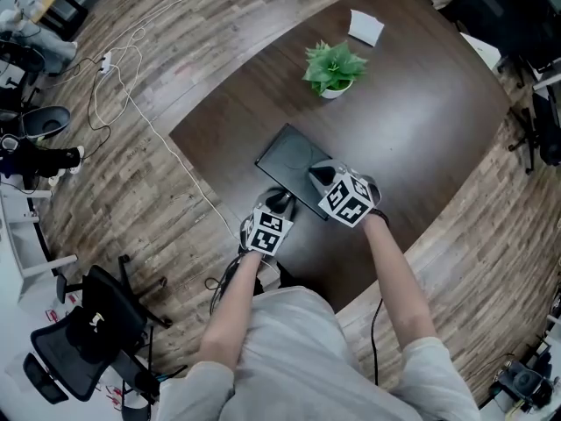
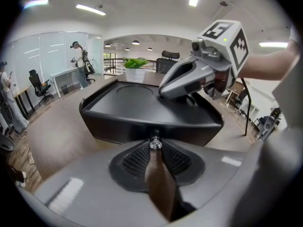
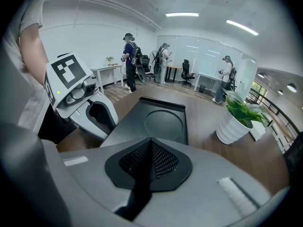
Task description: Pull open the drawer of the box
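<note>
Drawer knob (image 2: 155,144), small and glittery, sits pinched at 12 o'clock in my left gripper (image 2: 155,148), while my right gripper (image 3: 150,142), pressed together and empty, rests atop the matte black box (image 2: 142,110).

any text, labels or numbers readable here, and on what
No readable words or numbers in any view.
left cube and right cube: black-and-white square marker patterns only, no letters.
box and knob: no print visible.
white card: too small to tell if anything is printed on it.
</note>
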The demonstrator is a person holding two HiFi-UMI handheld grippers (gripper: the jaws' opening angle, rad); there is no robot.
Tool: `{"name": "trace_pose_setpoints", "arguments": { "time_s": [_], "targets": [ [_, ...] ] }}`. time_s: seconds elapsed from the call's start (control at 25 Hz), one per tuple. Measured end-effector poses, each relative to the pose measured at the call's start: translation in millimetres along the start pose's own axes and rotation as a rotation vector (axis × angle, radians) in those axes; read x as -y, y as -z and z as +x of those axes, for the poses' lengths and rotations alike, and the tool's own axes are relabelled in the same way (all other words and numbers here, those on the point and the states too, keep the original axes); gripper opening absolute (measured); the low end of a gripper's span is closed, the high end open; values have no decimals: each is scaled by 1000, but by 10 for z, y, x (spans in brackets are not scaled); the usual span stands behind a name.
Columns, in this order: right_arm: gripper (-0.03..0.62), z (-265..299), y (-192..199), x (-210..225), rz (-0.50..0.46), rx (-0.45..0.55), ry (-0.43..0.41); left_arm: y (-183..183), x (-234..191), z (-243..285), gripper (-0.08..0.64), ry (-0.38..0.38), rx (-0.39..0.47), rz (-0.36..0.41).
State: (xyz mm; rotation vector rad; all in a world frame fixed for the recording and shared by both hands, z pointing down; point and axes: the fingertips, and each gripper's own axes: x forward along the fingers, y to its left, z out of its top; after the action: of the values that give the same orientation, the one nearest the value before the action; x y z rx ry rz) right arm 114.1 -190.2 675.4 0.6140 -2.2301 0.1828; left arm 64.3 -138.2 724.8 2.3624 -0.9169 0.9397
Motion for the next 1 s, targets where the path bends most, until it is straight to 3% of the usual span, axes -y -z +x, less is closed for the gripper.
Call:
{"name": "trace_pose_setpoints", "arguments": {
  "time_s": [0.28,1.0],
  "targets": [
    [-2,-21,11,-5,38,21,40,-6,14,-15,132,1,11,12],
    [-2,-9,22,12,62,18,33,114,9,-117,132,9,12,-1]
  ]
}}
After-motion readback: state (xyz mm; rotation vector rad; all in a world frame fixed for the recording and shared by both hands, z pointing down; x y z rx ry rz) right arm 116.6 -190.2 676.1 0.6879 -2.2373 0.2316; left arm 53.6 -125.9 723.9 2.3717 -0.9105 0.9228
